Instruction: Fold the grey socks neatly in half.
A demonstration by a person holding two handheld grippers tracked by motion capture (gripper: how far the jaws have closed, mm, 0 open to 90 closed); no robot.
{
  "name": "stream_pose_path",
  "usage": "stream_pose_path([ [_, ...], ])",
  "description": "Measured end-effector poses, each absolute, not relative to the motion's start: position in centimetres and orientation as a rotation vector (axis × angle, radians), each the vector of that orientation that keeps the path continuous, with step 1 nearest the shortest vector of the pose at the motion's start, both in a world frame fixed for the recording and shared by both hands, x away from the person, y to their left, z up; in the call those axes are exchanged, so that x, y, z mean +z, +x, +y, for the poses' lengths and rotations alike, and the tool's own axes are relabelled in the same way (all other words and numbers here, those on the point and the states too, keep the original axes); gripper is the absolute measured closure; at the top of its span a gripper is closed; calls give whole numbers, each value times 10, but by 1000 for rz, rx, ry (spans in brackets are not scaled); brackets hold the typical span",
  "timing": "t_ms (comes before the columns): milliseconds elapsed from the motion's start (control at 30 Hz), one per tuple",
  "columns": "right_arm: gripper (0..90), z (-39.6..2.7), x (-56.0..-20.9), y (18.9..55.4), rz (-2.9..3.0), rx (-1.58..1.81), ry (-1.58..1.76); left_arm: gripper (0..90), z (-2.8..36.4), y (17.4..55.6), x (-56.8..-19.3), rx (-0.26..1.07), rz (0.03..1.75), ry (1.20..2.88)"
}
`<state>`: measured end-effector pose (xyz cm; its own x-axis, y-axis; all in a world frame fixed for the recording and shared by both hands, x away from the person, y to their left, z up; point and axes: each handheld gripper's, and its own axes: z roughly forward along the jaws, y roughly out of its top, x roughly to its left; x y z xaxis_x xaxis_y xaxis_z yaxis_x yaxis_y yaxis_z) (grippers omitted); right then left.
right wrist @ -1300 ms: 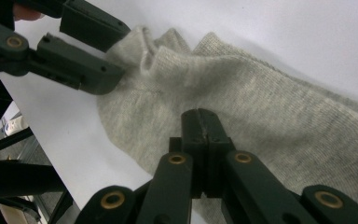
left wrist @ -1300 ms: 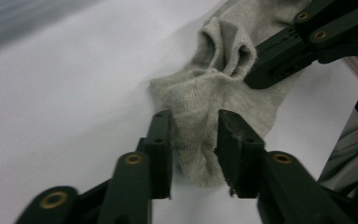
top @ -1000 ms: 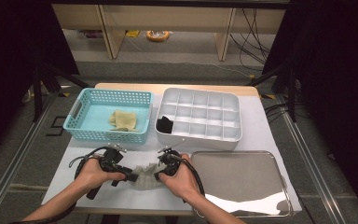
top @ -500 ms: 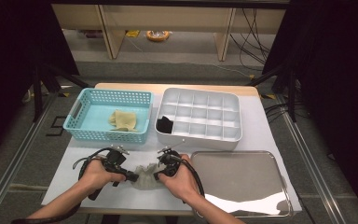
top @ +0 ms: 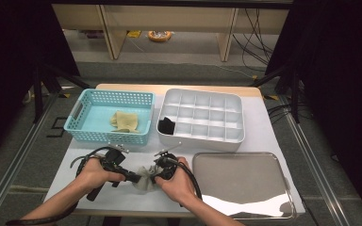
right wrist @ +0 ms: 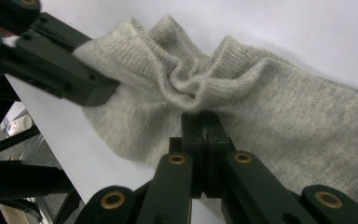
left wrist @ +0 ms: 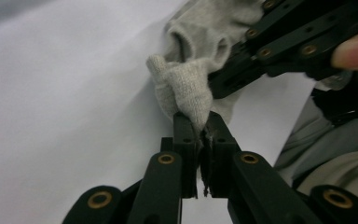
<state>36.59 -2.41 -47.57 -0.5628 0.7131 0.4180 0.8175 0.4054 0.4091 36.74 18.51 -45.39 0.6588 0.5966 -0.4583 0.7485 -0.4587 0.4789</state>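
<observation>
So far the work looks about midway: a rumpled grey knitted sock (top: 144,177) lies at the front of the white worktop (top: 273,136), between the two hands. The left gripper (top: 134,178) has just been closing, and its fingers (left wrist: 185,135) now pinch a fold of the sock. The right gripper (top: 156,178) is clenched on another bunched fold.

One black rolled item (top: 167,125) already sits in a left-hand cell of the white compartmented plastic organiser tray (top: 235,135), and a beige cloth piece (top: 125,121) waits in the turquoise perforated plastic basket (top: 106,136). I judge folding and stowing remain. A shiny steel tray (top: 245,181) lies at the front right.

Beyond, grey floor, wooden furniture legs, trailing cables and dark curtains.
</observation>
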Motion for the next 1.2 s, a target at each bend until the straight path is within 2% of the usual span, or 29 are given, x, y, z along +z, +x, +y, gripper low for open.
stream_pose_path([
  [367,900,-20,-477,368,-2454,-902,-1383,848,185,372,-441,-338,1018,2165],
  [800,900,-8,-479,369,-2457,-939,-1349,850,187,374,-432,-319,1030,2156],
  [1200,900,-16,-473,375,-2460,-939,-1379,849,192,377,-430,-302,1039,2161],
])
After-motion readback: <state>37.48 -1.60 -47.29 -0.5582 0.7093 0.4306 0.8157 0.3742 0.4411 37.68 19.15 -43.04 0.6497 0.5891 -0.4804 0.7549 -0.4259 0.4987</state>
